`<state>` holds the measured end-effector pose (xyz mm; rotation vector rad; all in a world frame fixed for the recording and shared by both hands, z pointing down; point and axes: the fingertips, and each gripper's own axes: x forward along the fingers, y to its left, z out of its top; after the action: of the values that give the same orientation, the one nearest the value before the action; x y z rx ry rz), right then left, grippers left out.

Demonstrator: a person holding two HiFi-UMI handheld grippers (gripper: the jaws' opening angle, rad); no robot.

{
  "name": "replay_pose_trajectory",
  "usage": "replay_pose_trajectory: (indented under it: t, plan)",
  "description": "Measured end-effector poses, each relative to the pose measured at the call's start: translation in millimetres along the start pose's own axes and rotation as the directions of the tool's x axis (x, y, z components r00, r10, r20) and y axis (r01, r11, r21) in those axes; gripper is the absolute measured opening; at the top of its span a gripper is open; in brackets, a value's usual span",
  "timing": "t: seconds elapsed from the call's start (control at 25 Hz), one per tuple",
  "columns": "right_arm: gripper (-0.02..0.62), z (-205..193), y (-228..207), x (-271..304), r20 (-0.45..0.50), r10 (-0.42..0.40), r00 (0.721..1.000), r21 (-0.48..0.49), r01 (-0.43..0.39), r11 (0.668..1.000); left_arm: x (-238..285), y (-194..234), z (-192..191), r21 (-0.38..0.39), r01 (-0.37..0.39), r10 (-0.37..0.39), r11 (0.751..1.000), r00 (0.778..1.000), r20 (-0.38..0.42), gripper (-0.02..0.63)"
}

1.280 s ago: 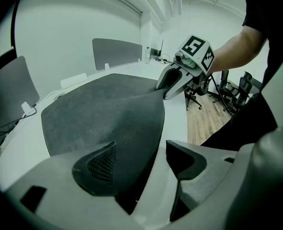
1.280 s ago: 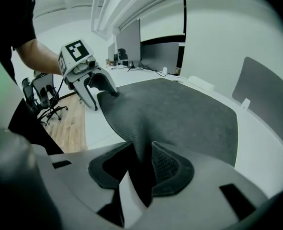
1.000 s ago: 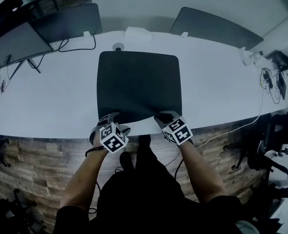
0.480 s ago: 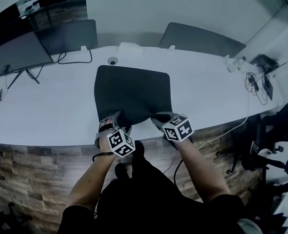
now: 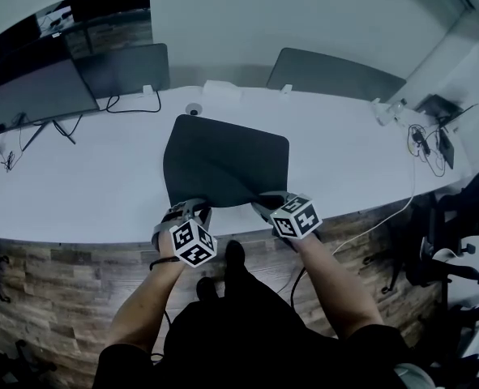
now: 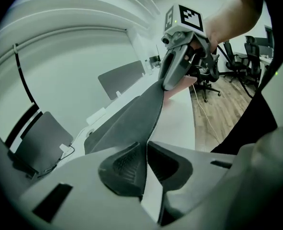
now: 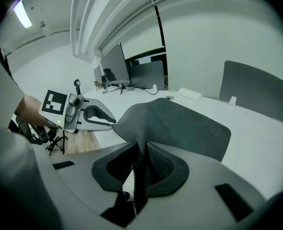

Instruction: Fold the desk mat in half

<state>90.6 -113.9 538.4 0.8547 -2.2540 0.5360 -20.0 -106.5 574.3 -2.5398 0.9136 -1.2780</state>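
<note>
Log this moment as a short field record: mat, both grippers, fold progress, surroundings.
mat: dark desk mat, near edge raised off the white desk, far part lying flat
left gripper: jaws have just been closing, now pinch the mat's near-left corner
right gripper: jaws shut on the mat's near-right corner
fold: not yet made; no half lies over the other
behind mat: monitor at the left, divider panel at the right
</note>
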Motion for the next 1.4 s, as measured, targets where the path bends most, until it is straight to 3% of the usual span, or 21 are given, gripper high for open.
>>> replay_pose_trajectory:
  t: [0.24,0.4,0.48,0.68,0.76,0.8,0.88,0.92,1.08,1.16,1.28,1.4]
  plan:
    - [0.085,-9,10,-7,-0.002,-0.002,1.000,-0.030,0.002,1.000,-13,-10,0,0.065,0.020,-0.019,0.998,1.000,-0.016,0.024]
    - [0.144,-24,25,-6,-0.018,0.013,1.000,-0.051,-0.014,0.999,-26,-4,5,0.032,0.022,-0.022,0.999,1.000,-0.001,0.021]
    - [0.129,-34,37,-2,-0.030,0.003,1.000,-0.085,-0.005,0.996,-31,-3,8,0.019,0.038,-0.038,0.999,0.999,-0.002,0.020]
    - [0.210,-38,74,5,-0.011,0.014,1.000,-0.178,-0.016,0.984,-45,-2,33,0.005,0.060,-0.060,0.998,0.998,0.022,0.021]
    - [0.215,-39,75,3,-0.029,-0.053,0.998,-0.261,0.043,0.964,-53,-5,44,0.027,0.068,-0.069,0.997,0.997,0.029,0.021]
    - [0.203,-41,71,1,-0.041,-0.103,0.994,-0.303,0.086,0.949,-56,-8,47,0.044,0.075,-0.076,0.996,0.997,0.028,0.021]
    - [0.059,-45,59,-9,-0.047,-0.182,0.982,-0.354,0.154,0.922,-63,-17,50,0.078,0.094,-0.096,0.993,0.995,0.021,0.021]
    - [0.023,-46,56,-15,-0.040,-0.195,0.980,-0.360,0.168,0.918,-66,-22,49,0.096,0.105,-0.107,0.990,0.994,0.018,0.021]
    - [0.017,-42,54,-38,-0.015,-0.187,0.982,-0.329,0.171,0.929,-76,-48,39,0.200,0.107,-0.115,0.974,0.993,0.029,0.026]
    - [0.017,-37,54,-47,-0.021,-0.188,0.982,-0.327,0.171,0.929,-79,-57,34,0.220,0.088,-0.100,0.972,0.994,0.044,0.074]
    - [0.017,-30,49,-58,-0.028,-0.198,0.980,-0.336,0.177,0.925,-80,-56,19,0.185,0.066,-0.072,0.980,0.997,0.026,0.113]
    - [0.017,-22,38,-69,-0.003,-0.185,0.983,-0.266,0.178,0.947,-84,-43,-2,0.130,0.054,-0.055,0.990,0.998,0.004,0.112]
